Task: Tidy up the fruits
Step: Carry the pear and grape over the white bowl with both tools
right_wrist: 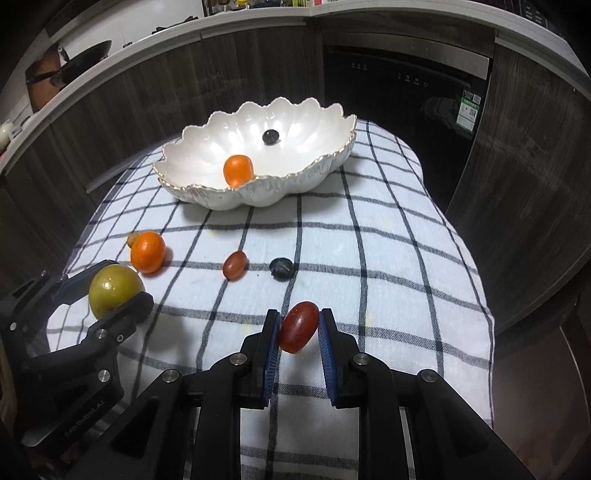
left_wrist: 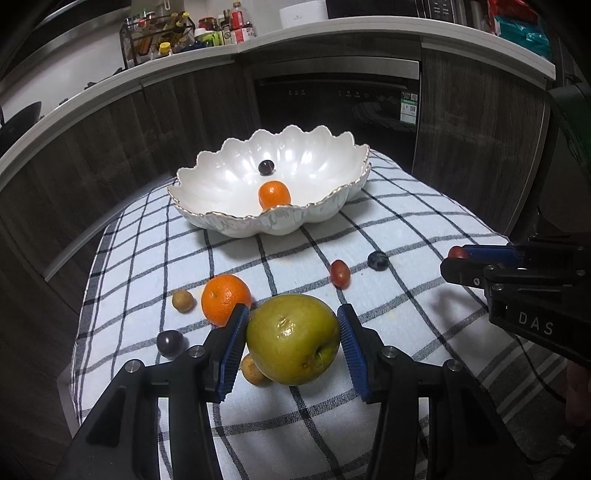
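Two fruits are held above the checked cloth point(right_wrist: 369, 258): a green apple point(left_wrist: 293, 339), firm, smooth and likely heavy, is clamped at its widest sides by the left gripper point(left_wrist: 291, 345); a glossy red grape tomato point(right_wrist: 298, 326), soft and easily crushed, is pinched lightly by the right gripper point(right_wrist: 297, 334). The scalloped white bowl point(left_wrist: 207, 177) stands beyond.

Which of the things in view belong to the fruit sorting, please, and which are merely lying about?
Belongs to the job:
- green apple, held by the left gripper
- red grape, held by the right gripper
- white bowl
- loose orange

Just lying about:
- spice rack
- wok
- checked cloth
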A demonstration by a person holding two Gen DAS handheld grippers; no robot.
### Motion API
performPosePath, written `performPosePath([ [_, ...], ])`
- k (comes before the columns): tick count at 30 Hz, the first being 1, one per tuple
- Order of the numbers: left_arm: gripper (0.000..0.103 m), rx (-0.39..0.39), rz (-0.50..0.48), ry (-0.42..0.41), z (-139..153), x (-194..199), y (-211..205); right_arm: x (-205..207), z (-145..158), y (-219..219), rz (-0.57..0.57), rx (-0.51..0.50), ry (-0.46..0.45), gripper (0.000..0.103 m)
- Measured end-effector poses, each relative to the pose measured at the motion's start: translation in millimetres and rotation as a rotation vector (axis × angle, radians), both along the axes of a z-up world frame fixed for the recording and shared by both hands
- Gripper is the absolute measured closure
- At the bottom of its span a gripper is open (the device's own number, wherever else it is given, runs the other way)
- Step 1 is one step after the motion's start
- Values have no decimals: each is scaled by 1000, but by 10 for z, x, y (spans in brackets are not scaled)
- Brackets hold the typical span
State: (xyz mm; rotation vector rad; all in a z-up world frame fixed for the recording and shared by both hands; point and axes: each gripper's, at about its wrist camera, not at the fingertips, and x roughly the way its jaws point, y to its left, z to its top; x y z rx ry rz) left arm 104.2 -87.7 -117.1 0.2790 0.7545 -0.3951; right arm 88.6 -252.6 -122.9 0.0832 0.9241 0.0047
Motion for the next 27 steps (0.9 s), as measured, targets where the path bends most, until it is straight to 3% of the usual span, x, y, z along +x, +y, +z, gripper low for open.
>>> performPosePath([
  [27,55,-52,40,-65,442,183,86,189,493,25,18,-11,-110,80],
])
